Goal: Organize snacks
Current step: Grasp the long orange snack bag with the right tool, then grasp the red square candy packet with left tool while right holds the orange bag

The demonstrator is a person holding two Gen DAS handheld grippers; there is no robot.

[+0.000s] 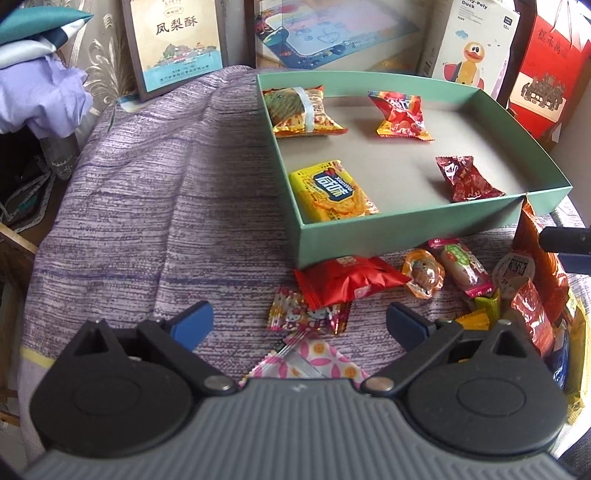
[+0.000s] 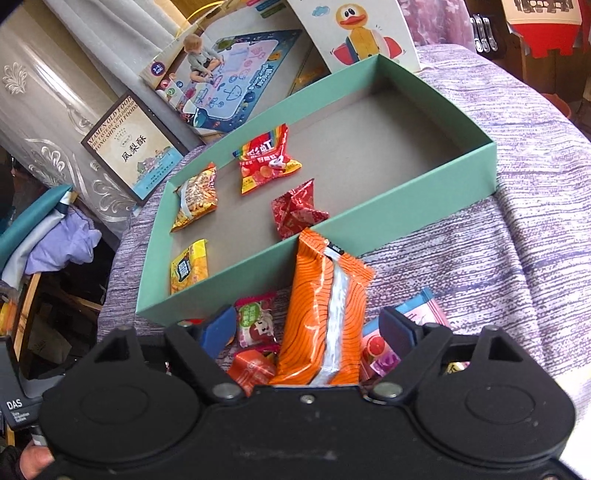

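Note:
A green box (image 1: 406, 236) (image 2: 406, 206) sits on the purple cloth and holds several snack packets, among them a yellow one (image 1: 332, 192) and a dark red one (image 1: 465, 177). Loose snacks lie in front of it. My left gripper (image 1: 299, 325) is open above a Hello Kitty packet (image 1: 306, 314), next to a red packet (image 1: 347, 280). My right gripper (image 2: 308, 328) is open, with a tall orange packet (image 2: 325, 310) standing between its fingers, not clamped; this orange packet also shows in the left wrist view (image 1: 539, 258).
Gift boxes lean behind the box: a pineapple cake box (image 1: 173, 44), a doodle mat box (image 1: 332, 33), a duck toy box (image 1: 472, 44), a red box (image 1: 543, 74). Clothes (image 1: 40, 92) pile at the left. The cloth (image 1: 166, 206) drops away at its left edge.

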